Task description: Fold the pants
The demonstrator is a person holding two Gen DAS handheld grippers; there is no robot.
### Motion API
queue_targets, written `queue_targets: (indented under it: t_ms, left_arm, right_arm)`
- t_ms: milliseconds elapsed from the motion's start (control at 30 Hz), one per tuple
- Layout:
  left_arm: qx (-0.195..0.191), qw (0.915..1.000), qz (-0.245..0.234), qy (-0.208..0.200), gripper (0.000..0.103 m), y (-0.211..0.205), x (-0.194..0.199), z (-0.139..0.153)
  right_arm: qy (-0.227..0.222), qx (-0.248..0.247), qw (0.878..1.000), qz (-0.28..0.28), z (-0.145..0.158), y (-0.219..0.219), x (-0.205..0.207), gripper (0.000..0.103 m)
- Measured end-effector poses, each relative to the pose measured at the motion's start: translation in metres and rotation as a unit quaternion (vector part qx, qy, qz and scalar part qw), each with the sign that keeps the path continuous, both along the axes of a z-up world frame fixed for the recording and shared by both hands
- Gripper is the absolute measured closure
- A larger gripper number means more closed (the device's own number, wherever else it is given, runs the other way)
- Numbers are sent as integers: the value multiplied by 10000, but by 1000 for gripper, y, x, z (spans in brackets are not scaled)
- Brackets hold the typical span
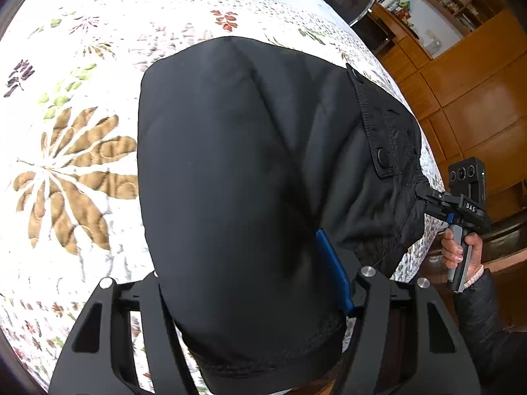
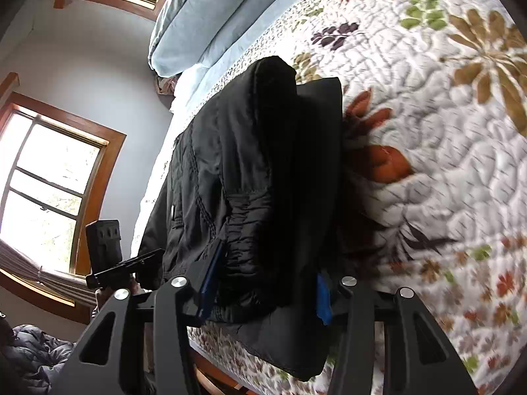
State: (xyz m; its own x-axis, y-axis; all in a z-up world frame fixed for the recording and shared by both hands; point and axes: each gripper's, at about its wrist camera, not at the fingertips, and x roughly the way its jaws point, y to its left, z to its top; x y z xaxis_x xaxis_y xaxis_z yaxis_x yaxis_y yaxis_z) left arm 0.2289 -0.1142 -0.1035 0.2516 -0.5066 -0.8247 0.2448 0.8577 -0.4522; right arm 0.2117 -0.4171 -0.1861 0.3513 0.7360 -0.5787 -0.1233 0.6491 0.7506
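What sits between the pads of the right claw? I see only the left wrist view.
Observer: The black pants fill the right claw. Both blue pads press on the bunched waistband.
Operator: Is my left claw visible there?
Observer: Yes. The left claw reaches into the pants' edge at the lower left of that view.
Operator: What lies beyond the pants?
Observer: Light blue pillows, at the far end of the flowered quilt.

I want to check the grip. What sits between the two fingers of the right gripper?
The gathered waist end of the black pants fills the gap of the right gripper, its blue pads pressing on the fabric; the right wrist view shows it.
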Motion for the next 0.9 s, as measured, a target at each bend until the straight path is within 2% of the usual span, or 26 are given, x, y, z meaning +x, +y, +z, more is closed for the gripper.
queue_targets:
  t_ms: [600,900]
  left_arm:
    - [324,9973,577,-313,40,79,32,6]
    - [401,9958,743,-363,39,106,52,5]
  right_arm:
    - [-74,-8,9985,542,3,85,74,54]
    - [-105,17,9979,644,4,109,106,54]
